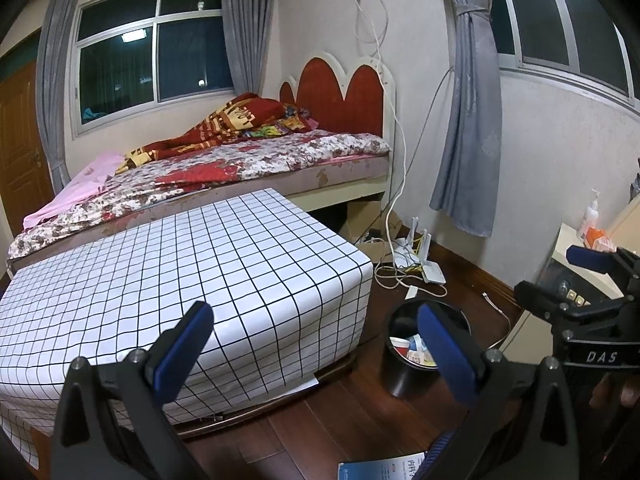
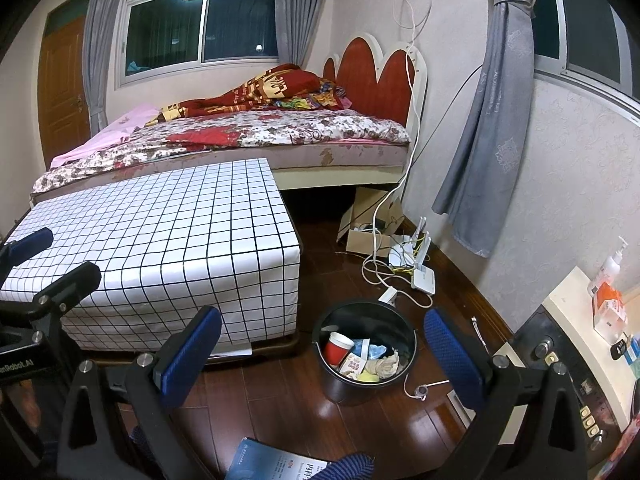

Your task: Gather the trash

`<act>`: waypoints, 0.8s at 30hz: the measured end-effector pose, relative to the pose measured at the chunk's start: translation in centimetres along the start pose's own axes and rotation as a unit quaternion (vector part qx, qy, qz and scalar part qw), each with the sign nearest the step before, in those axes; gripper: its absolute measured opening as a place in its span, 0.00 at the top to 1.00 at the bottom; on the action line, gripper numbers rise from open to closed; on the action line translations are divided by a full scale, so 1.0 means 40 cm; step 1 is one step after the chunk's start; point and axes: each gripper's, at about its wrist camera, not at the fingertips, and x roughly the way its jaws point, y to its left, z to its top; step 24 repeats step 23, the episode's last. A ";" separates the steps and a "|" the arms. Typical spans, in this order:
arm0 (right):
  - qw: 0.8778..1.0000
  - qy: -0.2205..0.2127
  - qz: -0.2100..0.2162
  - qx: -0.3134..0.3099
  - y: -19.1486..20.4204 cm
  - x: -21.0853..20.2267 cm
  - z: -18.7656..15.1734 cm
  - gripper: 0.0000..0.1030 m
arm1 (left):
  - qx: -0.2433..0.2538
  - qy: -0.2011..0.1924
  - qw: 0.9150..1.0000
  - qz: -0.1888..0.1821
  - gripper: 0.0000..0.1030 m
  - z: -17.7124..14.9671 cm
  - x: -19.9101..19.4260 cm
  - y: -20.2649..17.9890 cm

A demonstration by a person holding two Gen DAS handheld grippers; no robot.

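Both grippers, left gripper (image 1: 316, 344) and right gripper (image 2: 322, 354), hang spread wide with nothing between them. The black bin (image 2: 362, 346) on the floor, at the worktop's (image 2: 160, 232) four o'clock, already holds a cup and wrappers; the checked worktop looks cleared, so collecting seems nearly finished.

"DAS" on right gripper (image 1: 600, 276); "enRobot.AI" on left gripper (image 2: 36, 256).
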 end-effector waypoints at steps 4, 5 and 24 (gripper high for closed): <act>1.000 0.000 0.000 -0.001 0.001 -0.001 0.001 0.01 | 0.001 0.000 1.000 0.001 0.01 0.001 0.001 -0.004; 1.000 0.001 0.000 -0.001 0.001 -0.001 0.001 0.01 | 0.001 0.000 1.000 0.001 0.01 0.001 0.000 -0.004; 1.000 0.002 0.001 -0.001 0.004 0.002 -0.001 0.01 | 0.006 -0.025 1.000 0.003 0.01 0.008 -0.013 -0.016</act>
